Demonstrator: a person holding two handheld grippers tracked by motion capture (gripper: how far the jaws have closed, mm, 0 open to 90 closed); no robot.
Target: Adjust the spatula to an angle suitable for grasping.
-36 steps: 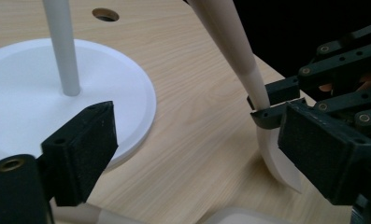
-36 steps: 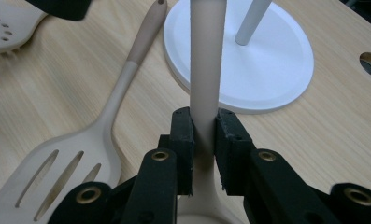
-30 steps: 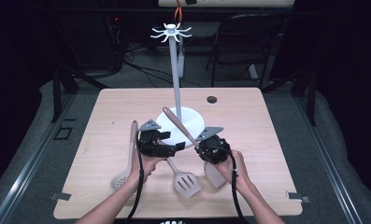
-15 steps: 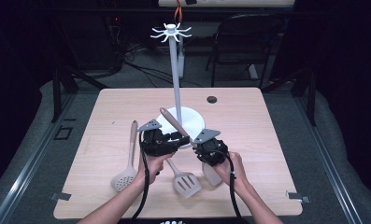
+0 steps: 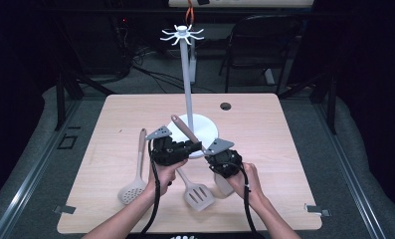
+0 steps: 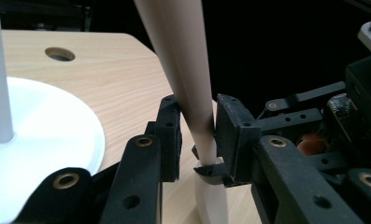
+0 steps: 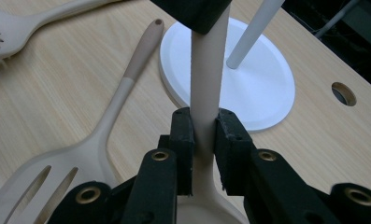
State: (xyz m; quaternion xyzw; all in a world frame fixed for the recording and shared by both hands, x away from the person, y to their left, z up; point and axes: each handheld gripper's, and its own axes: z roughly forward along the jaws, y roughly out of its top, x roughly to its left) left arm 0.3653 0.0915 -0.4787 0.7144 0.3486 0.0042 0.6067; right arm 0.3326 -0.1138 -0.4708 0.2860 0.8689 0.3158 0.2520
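Note:
A beige utensil with a brown-tipped handle (image 5: pixel 183 127) slants up off the table toward the stand, its pale head (image 5: pixel 224 185) low by the right hand. My left gripper (image 5: pixel 195 146) has just been closing, and its pads (image 6: pixel 173 135) now touch both sides of the handle (image 6: pixel 192 84) partway up, so it is shut on it. My right gripper (image 5: pixel 210 156) is shut on the same handle (image 7: pixel 205 79) lower down, just above the head; midpoints are left gripper (image 6: pixel 198 128) and right gripper (image 7: pixel 204 135).
A white stand with a round base (image 5: pixel 207 128), a thin pole (image 5: pixel 187 79) and hooks on top (image 5: pixel 182 35) rises just behind the grippers. A slotted turner (image 5: pixel 199 195) and a perforated skimmer (image 5: pixel 133 188) lie on the table. A cable hole (image 5: pixel 226 106) sits farther back.
The left gripper's jaws have closed in on the raised handle. The right gripper and the utensil have kept their place.

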